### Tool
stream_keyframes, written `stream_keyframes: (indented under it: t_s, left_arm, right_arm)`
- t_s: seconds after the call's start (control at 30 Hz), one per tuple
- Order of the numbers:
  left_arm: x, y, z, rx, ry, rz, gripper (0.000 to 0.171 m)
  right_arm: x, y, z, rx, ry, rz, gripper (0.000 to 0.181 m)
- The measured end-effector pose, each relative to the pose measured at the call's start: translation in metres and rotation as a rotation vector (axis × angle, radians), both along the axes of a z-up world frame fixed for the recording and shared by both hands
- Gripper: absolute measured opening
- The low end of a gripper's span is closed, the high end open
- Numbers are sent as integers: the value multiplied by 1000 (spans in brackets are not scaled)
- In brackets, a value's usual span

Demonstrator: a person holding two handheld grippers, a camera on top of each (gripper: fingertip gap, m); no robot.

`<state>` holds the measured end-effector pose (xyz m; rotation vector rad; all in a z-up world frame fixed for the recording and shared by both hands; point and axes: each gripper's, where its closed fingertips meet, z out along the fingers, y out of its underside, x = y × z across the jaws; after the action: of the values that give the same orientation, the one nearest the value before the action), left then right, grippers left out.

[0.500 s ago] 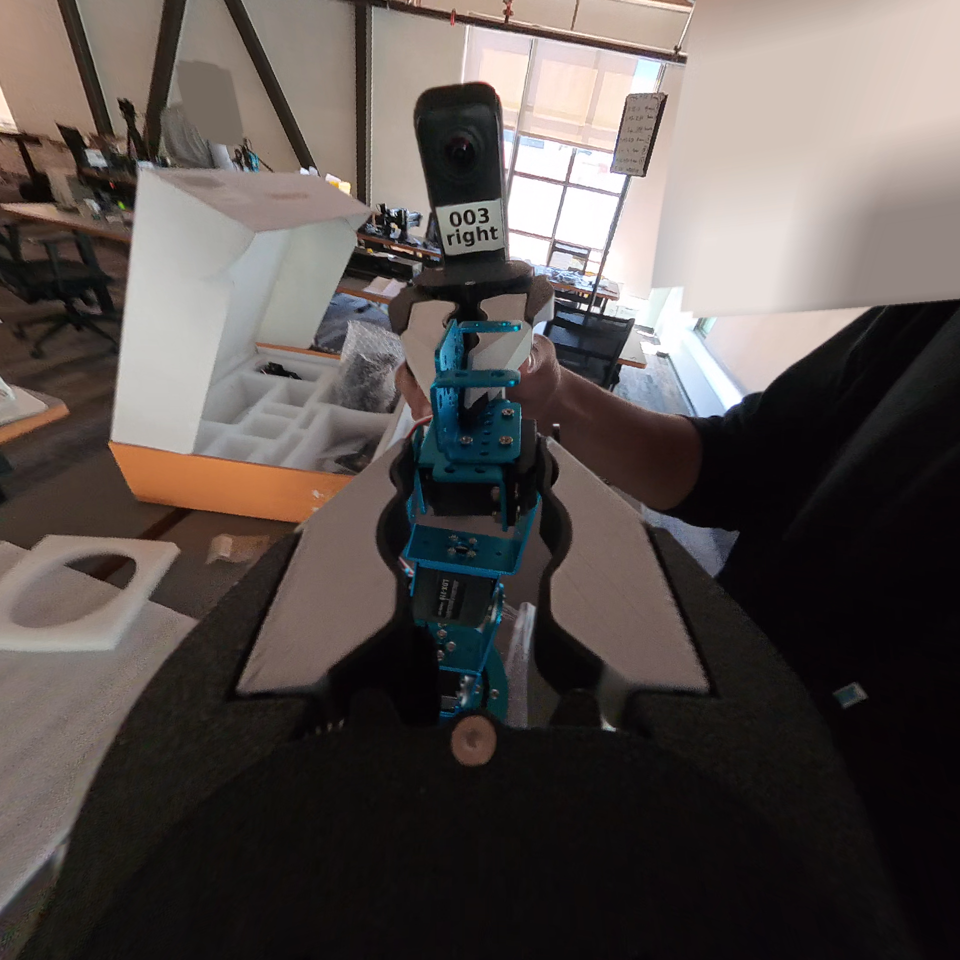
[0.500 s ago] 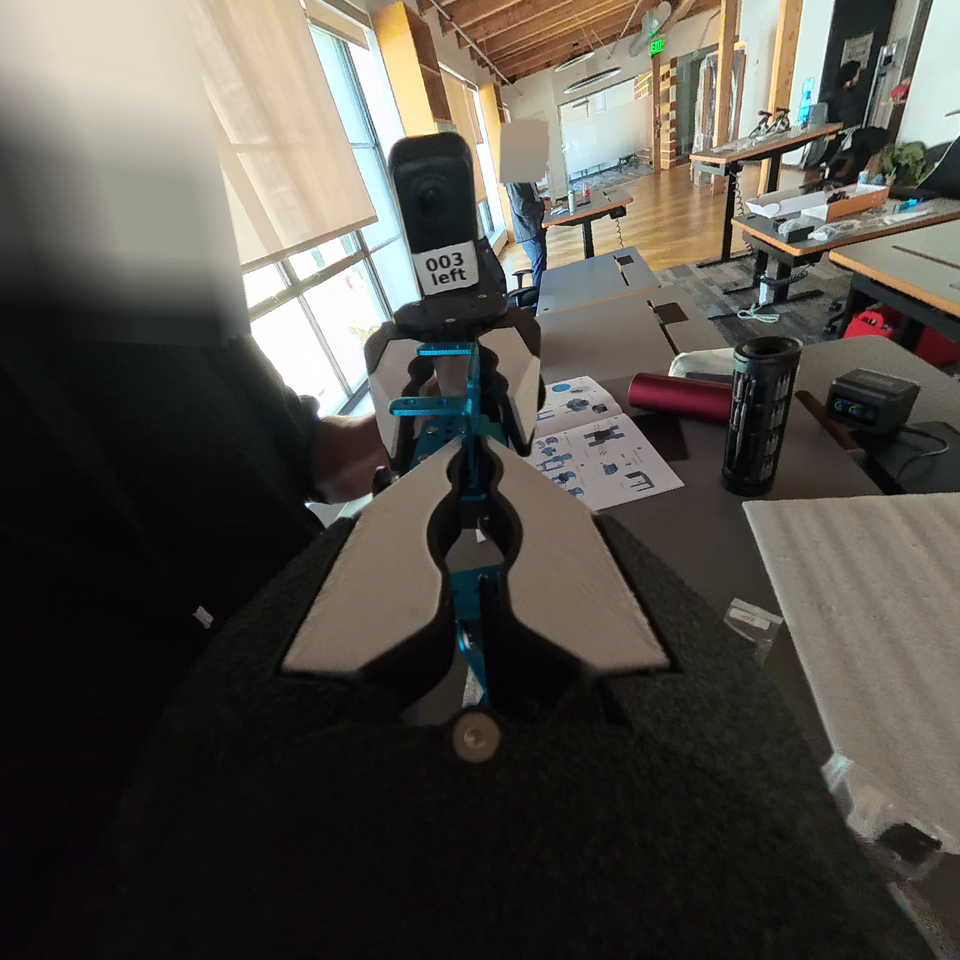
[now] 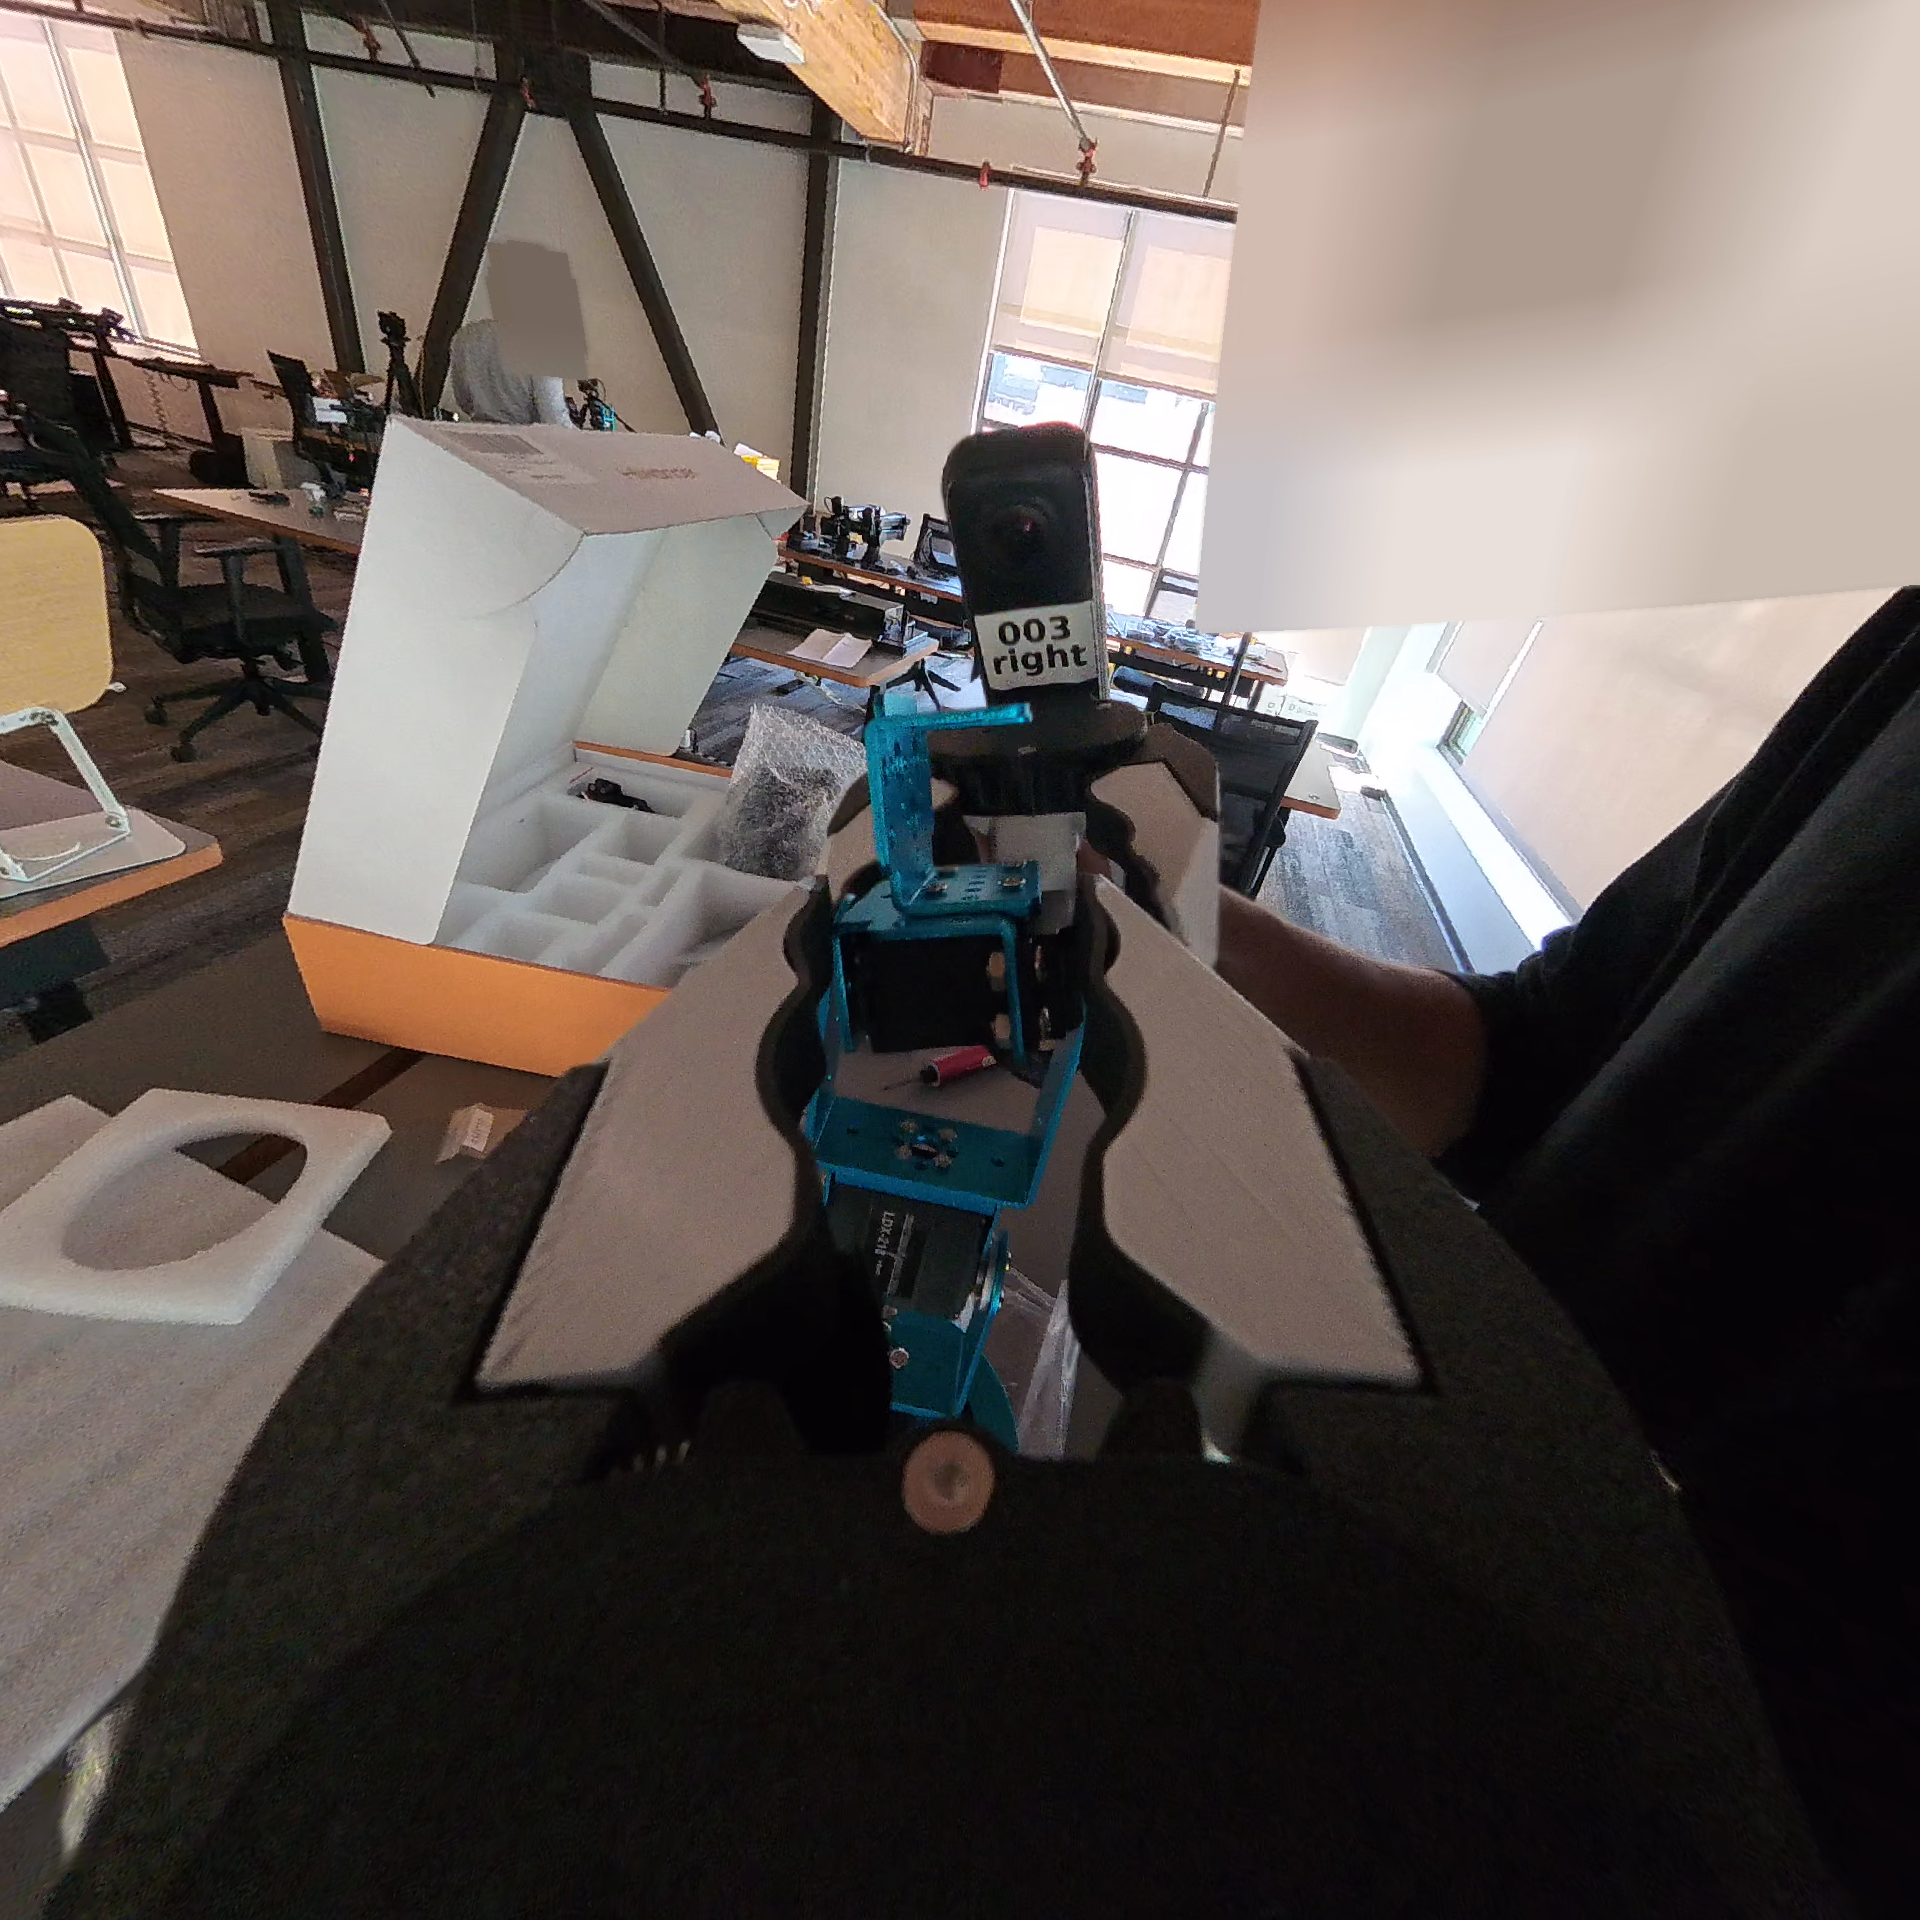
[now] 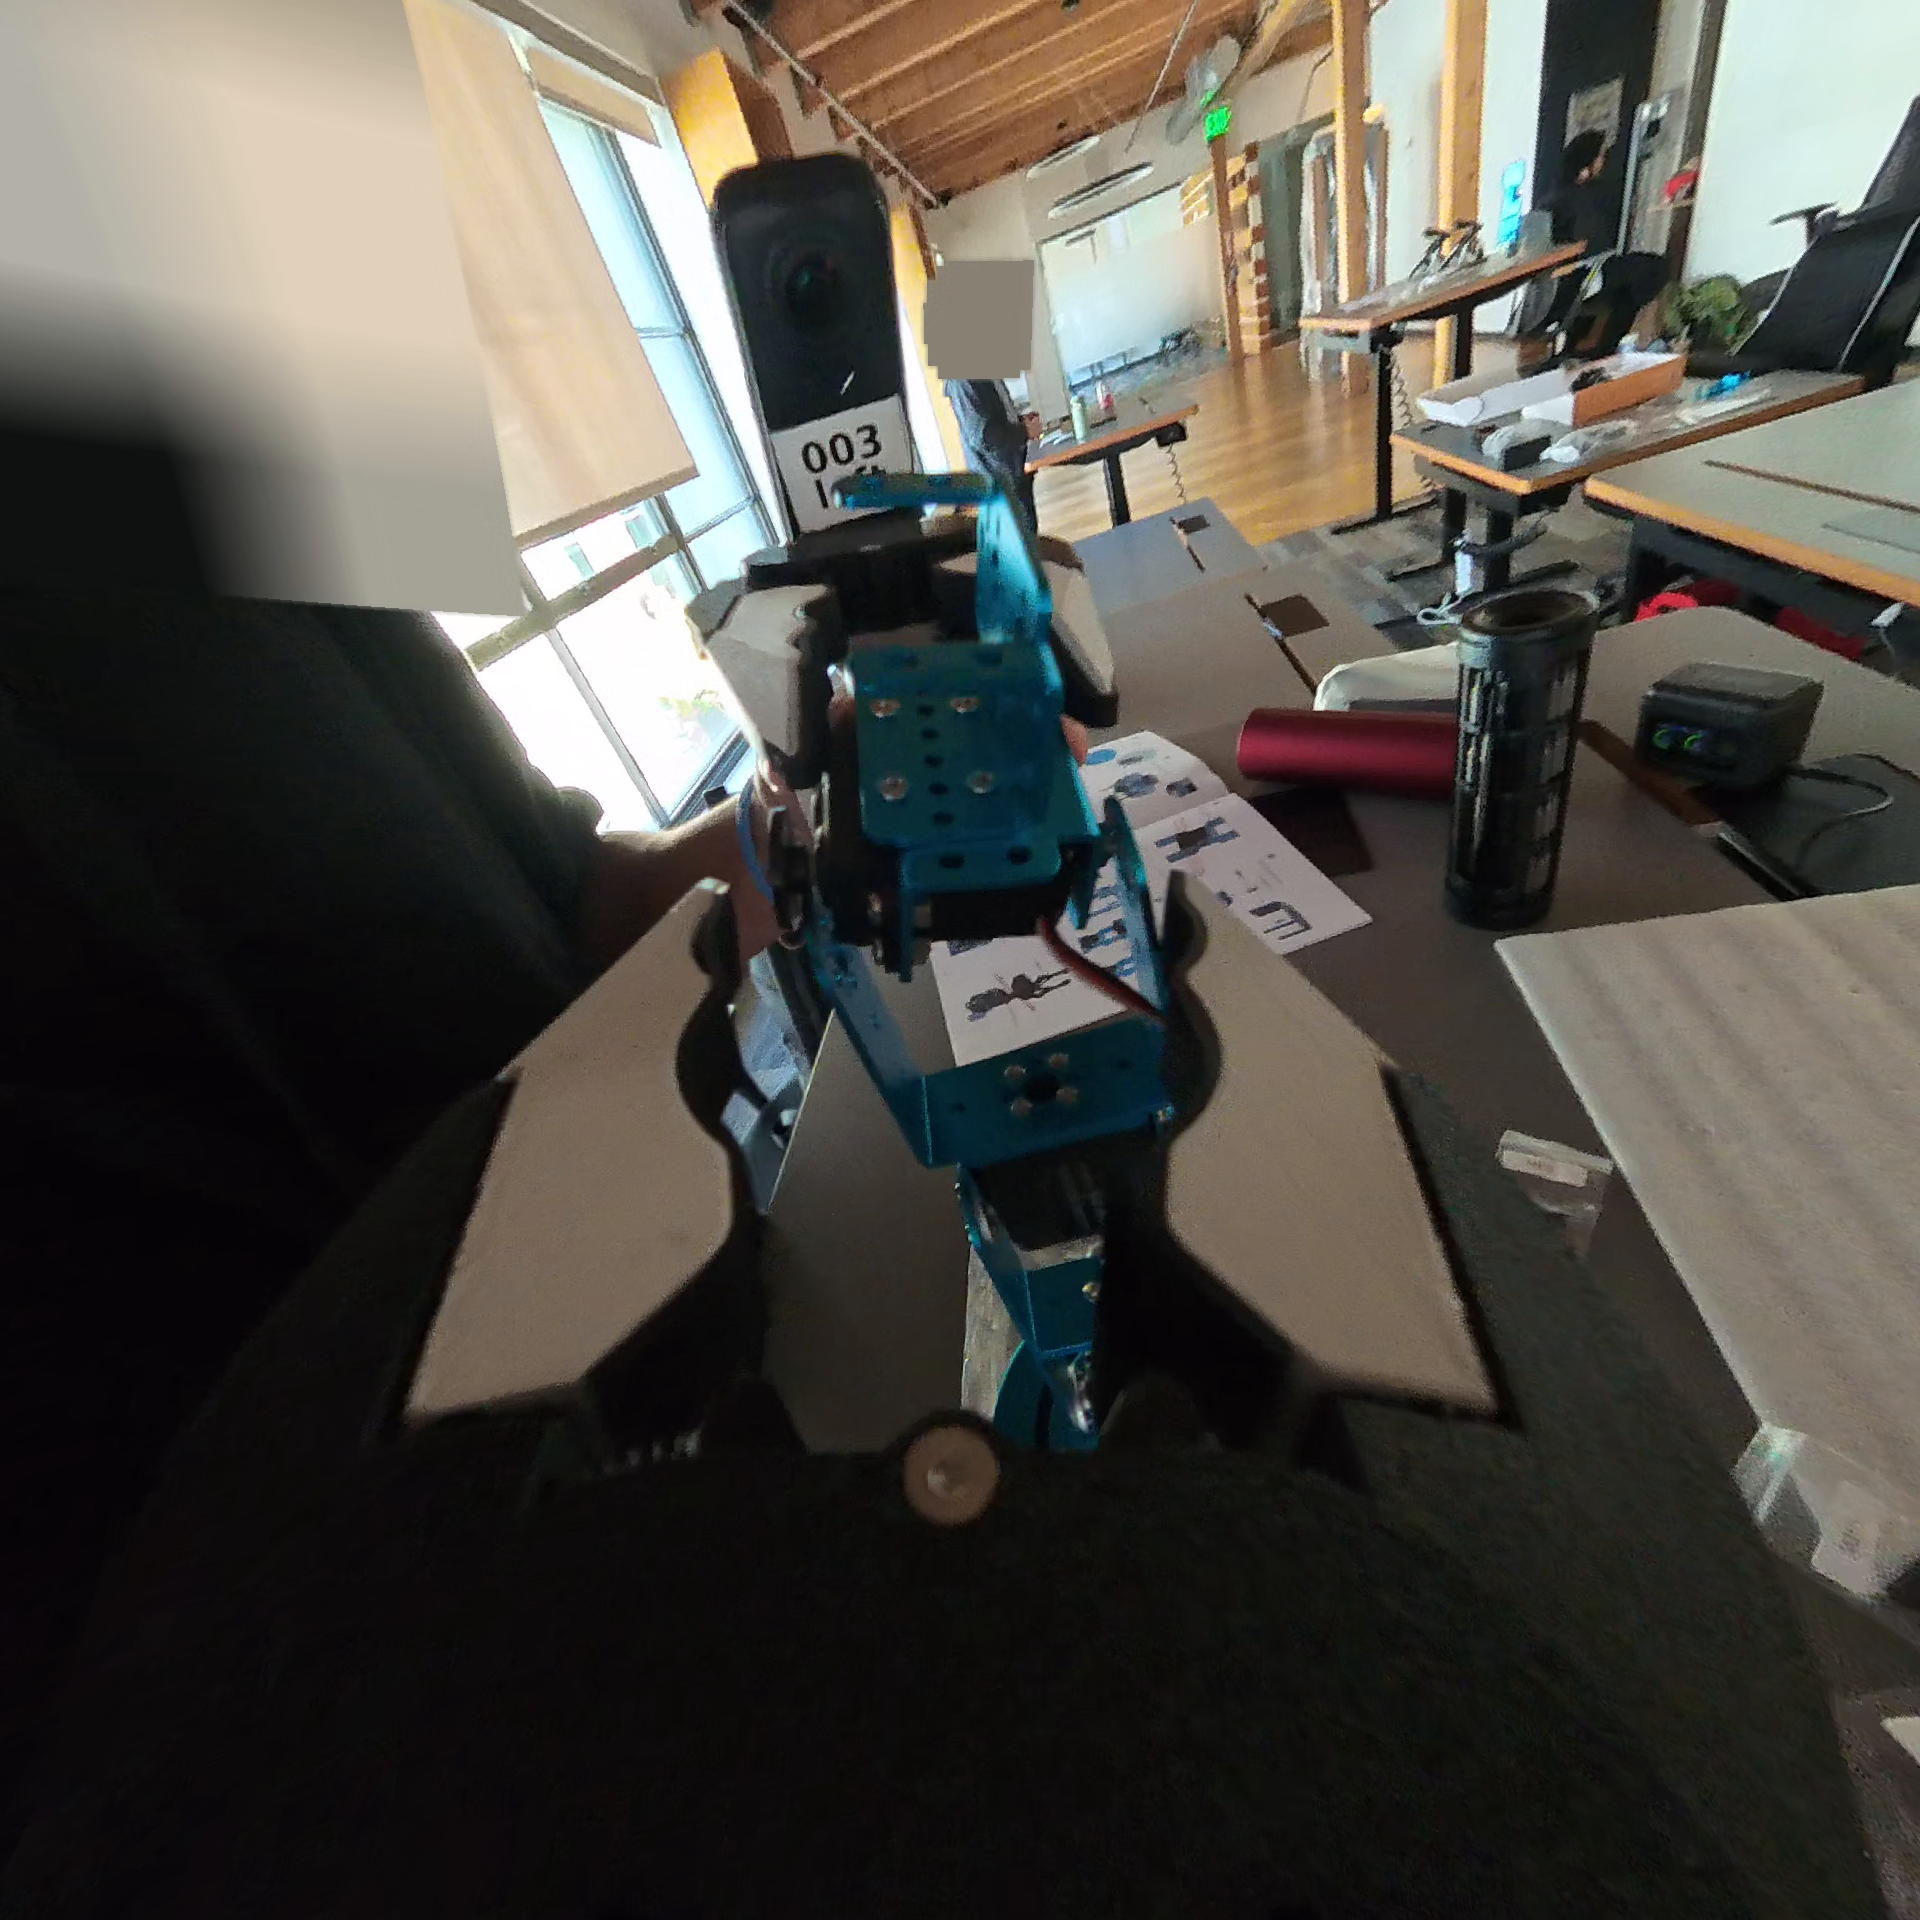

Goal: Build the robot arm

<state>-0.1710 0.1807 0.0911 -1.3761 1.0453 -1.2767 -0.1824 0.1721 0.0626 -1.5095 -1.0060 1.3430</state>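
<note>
Blue metal servo assembly point(image 3: 935, 1049) gripped from opposite ends by left tongs point(image 3: 940, 935) and right tongs point(image 4: 940, 935); rigid, jointed, best held by its brackets

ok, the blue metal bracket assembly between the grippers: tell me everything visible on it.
The blue metal bracket assembly is a chain of perforated U and L brackets, shiny anodised-looking metal, with black motor blocks mounted inside and a red wire. It is held off the table, lying between the fingers of the left hand-held gripper and the right hand-held gripper, one at each end.
</note>
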Motion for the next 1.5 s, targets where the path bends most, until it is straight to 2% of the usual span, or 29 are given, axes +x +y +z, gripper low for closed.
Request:
stream_keyframes:
  t_s: [0.03,0.23,0.33,0.47,0.53,0.57,0.67,0.7,0.77,0.87,1.03,1.17,1.23,1.5]
  left_arm:
    - [0,-1,0,4,-1,-3,46]
    - [-1,1,0,22,-11,8,46]
    - [-3,0,2,57,-28,25,46]
    - [-5,1,4,79,-58,44,46]
    - [-4,1,5,81,-67,49,45]
    - [-4,1,6,83,-79,50,46]
    - [-2,1,7,79,-105,46,46]
    - [-1,1,7,78,-110,44,46]
    - [1,1,9,87,-115,47,46]
    - [1,2,10,109,-108,51,45]
    - [1,3,9,101,-96,57,46]
    - [0,1,8,177,-77,85,46]
    - [0,1,8,182,-69,86,46]
    - [-2,0,4,221,-34,71,46]
  right_arm:
    - [2,3,1,9,-3,-14,72]
    - [2,5,2,23,-15,1,70]
    - [9,10,-1,66,-58,-120,77]
    - [29,-4,2,116,-35,-268,50]
    - [29,-21,3,73,11,-230,39]
    - [25,-28,3,42,23,-200,40]
    - [10,-30,-8,-35,12,-170,58]
    - [6,-31,-7,-46,30,-147,58]
    - [2,-36,5,-70,108,-88,47]
    - [-1,-34,5,-112,121,-51,44]
    - [4,-29,7,-211,177,-28,32]
    - [5,-20,4,-297,232,-42,14]
    - [6,-20,4,-318,246,-36,13]
    - [9,-19,3,-210,174,-81,10]
